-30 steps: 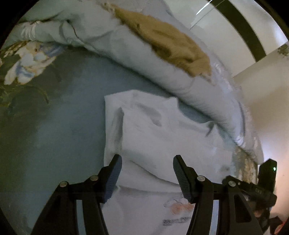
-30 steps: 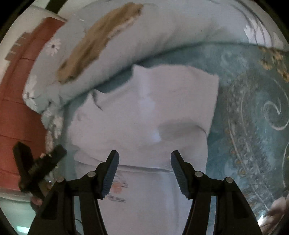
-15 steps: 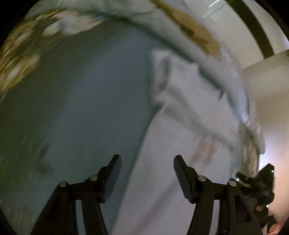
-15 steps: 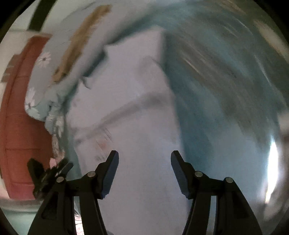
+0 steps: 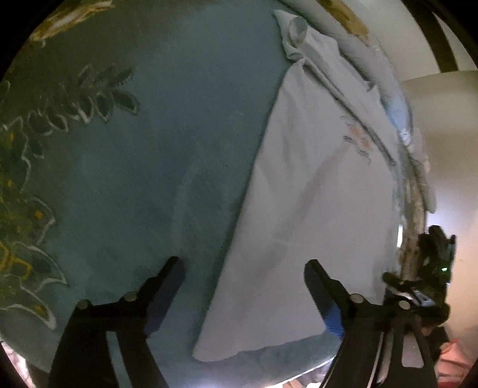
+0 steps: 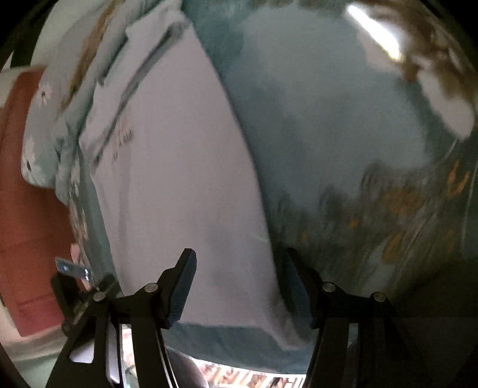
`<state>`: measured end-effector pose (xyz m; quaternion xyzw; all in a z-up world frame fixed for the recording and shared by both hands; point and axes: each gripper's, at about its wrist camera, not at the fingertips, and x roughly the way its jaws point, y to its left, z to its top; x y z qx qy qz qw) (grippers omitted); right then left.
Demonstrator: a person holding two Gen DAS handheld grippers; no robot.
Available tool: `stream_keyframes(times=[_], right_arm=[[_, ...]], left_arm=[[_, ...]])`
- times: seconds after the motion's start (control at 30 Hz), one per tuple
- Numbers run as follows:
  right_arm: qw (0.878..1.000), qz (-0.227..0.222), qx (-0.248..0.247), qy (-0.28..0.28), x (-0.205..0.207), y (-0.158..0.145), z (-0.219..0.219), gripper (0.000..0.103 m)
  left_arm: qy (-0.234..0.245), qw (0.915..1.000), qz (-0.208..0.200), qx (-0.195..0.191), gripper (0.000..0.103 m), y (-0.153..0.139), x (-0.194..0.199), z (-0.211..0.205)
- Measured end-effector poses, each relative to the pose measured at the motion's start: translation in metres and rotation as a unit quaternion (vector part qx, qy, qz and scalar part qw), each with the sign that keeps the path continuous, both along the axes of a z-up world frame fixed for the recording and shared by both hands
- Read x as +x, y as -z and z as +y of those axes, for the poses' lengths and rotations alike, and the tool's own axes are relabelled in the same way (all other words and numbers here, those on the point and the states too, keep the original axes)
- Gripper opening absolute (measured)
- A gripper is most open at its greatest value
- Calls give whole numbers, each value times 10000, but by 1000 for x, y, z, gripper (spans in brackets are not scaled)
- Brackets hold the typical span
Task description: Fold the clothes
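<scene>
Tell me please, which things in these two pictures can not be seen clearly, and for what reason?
- Print on the white garment: too small and smeared to read, in both views.
- Flower pattern of the bedspread: motion blur, right wrist view.
- Whether the right gripper touches the cloth: cannot tell, blurred.
- Garment's far collar end: blurred, near the picture's edge.
- Left gripper: jaws just opening, nothing between the pads.

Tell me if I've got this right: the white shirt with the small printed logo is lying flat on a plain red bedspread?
Not quite. The white shirt does lie flat, but the bedspread is blue-green with a floral pattern, not plain red, as the left wrist view shows.
</scene>
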<state>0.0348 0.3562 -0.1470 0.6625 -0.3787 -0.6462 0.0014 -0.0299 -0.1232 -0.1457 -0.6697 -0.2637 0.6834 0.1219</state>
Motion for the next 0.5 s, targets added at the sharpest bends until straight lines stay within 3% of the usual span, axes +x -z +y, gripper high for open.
stream_keyframes(times=[0.17,0.33,0.43,0.5], right_arm=[[9995,6,38,-317,10,-2,-16,62],[9988,-7,50,-491,19,-5,-23,59],[9984,-6,93,-553,23,-6,-23,41],[9980,-22,157,-605,23,-6,-24,27]], left_arm=[[-201,9958,-427,788,100,9,18,-19],[-250,9946,-348,941,99,11,35,-27],[-315,9953,-280,870,86,15,35,-4],[-426,9958,-279,761,69,15,40,-10]])
